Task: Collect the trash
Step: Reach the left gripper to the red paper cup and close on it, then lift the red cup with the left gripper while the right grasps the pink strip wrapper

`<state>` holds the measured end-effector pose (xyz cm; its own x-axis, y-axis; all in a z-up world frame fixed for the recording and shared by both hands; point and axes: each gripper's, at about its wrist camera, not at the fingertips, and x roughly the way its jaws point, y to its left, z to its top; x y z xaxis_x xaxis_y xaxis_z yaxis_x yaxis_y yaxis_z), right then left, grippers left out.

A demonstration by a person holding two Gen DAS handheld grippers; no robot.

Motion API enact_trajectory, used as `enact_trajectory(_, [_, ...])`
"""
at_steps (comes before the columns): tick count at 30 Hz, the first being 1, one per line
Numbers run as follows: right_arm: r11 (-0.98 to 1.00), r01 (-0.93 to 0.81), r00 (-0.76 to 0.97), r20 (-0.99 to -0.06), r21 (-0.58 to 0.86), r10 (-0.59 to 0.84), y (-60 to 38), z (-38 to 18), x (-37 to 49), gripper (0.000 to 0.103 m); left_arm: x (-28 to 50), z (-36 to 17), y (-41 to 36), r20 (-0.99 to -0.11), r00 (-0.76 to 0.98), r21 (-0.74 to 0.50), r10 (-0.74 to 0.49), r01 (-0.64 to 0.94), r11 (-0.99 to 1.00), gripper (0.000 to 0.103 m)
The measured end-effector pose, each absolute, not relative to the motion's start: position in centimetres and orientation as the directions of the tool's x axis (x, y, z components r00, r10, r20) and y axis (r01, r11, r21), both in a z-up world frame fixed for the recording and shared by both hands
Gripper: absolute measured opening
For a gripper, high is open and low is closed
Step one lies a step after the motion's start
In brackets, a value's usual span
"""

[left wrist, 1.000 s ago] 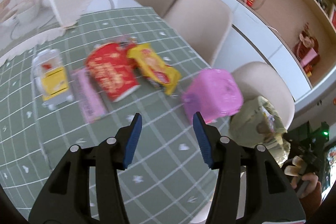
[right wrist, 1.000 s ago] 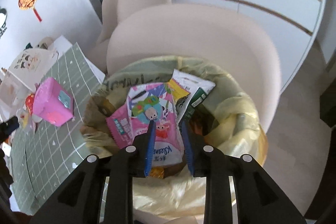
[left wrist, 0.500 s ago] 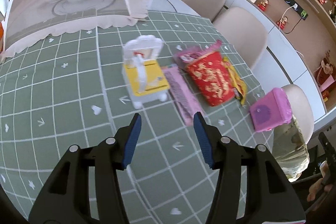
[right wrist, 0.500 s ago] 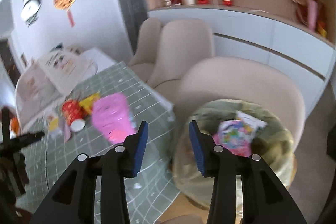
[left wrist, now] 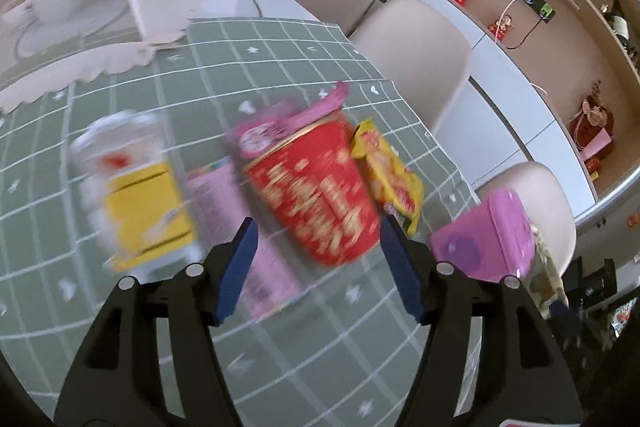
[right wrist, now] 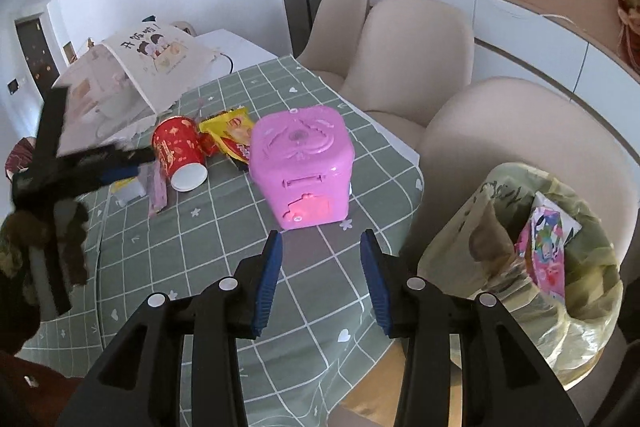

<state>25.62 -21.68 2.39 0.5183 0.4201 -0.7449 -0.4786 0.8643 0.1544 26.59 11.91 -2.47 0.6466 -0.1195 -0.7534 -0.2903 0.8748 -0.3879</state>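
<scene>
A red paper cup [left wrist: 320,195] lies on its side on the green checked tablecloth [left wrist: 280,347], with a yellow snack wrapper [left wrist: 390,173] to its right and a pink flat packet [left wrist: 260,259] to its left. My left gripper [left wrist: 320,267] is open, just in front of the cup. The cup [right wrist: 180,151] and wrapper [right wrist: 230,133] also show in the right wrist view. My right gripper [right wrist: 320,281] is open and empty above the table's near edge, in front of a pink plastic box [right wrist: 304,167]. A lined trash bin [right wrist: 540,267] holds wrappers at the right.
A white and yellow toy [left wrist: 136,195] stands left of the pink packet. A mesh food cover [right wrist: 132,79] sits over dishes at the table's far end. Beige chairs [right wrist: 420,39] line the table's right side. The left gripper [right wrist: 100,167] shows blurred in the right view.
My left gripper swung back and moved close to the red cup. My right gripper moved from over the bin to the table edge, facing the pink box, with its jaws wider apart.
</scene>
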Motion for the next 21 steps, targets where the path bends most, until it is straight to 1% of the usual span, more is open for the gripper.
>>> enact_trajectory(3, [0.868, -0.475, 0.519, -0.750, 0.146, 0.410, -22.0, 2.0, 25.6, 0.039, 29.4, -3.2, 11.3, -0.796, 0.603, -0.332, -0.057, -0.356, 0.874, 0.061])
enact_trajectory(4, [0.868, -0.474, 0.518, -0.751, 0.147, 0.410, -22.1, 2.0, 25.6, 0.039, 30.0, -3.5, 11.4, -0.806, 0.589, -0.330, -0.050, -0.378, 0.865, 0.062])
enact_trajectory(6, [0.869, -0.471, 0.512, -0.756, 0.149, 0.407, -22.4, 1.6, 25.5, 0.039, 30.6, -3.9, 11.6, -0.810, 0.583, -0.350, -0.061, -0.398, 0.848, 0.063])
enact_trajectory(8, [0.869, -0.471, 0.508, -0.759, 0.149, 0.406, -22.6, 1.3, 25.4, 0.039, 30.7, -4.0, 11.8, -0.813, 0.575, -0.375, -0.091, -0.398, 0.837, 0.061])
enact_trajectory(12, [0.855, -0.490, 0.490, -0.757, 0.171, 0.432, -22.2, 1.1, 25.2, 0.039, 28.4, -2.8, 11.3, -0.801, 0.581, -0.402, -0.146, -0.340, 0.850, 0.059])
enact_trajectory(17, [0.802, -0.575, 0.436, -0.768, 0.164, 0.470, -19.4, 0.9, 25.2, 0.039, 23.2, -1.8, 10.5, -0.799, 0.563, -0.403, -0.211, -0.240, 0.883, 0.059])
enact_trajectory(21, [0.757, -0.631, 0.386, -0.777, 0.171, 0.497, -16.5, 0.6, 25.0, 0.039, 18.9, -1.7, 11.0, -0.804, 0.556, -0.382, -0.209, -0.215, 0.899, 0.059])
